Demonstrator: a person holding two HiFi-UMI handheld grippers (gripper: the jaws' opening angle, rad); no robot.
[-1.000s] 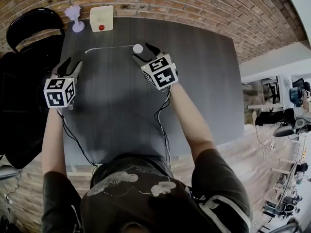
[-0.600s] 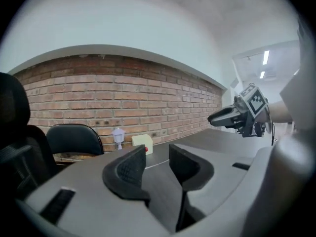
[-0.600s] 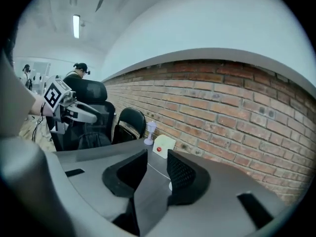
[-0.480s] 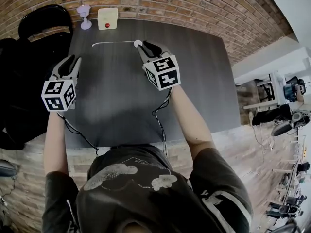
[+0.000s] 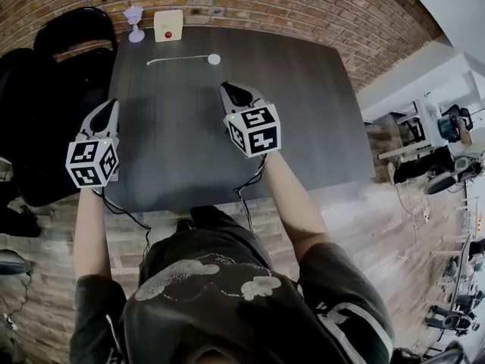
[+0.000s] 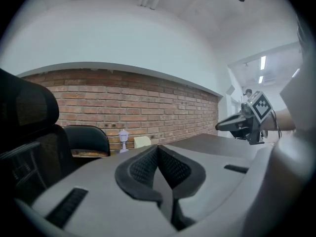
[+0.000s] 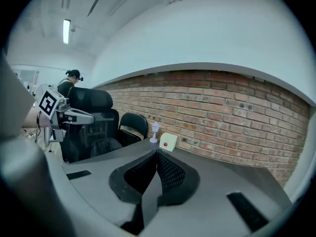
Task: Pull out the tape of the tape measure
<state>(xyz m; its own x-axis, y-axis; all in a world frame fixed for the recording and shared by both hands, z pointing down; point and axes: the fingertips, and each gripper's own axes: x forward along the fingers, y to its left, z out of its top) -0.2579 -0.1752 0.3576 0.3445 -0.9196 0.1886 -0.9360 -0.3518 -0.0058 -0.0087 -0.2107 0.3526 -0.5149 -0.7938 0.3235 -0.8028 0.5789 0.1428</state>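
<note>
Head view: tape measure (image 5: pixel 214 59) lay near the table's (image 5: pixel 303 127) far edge, its tape (image 5: pixel 178 59) pulled out toward the far left corner. I had left tool (image 5: pixel 106 112) and right tool (image 5: pixel 232 91) well apart from it.
Left gripper view: jaws pressed together, empty.
Right gripper view: same.

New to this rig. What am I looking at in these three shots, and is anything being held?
There is no robot: a person holds a two-jaw gripper in each hand. One picture comes from a head camera looking down; the other two come from cameras riding on the grippers. The left gripper and right gripper have just been closing; both are shut and empty. On the dark grey table are a white round tape measure with its tape drawn out, a cream box with a red button and a small white lamp-shaped figure.
</note>
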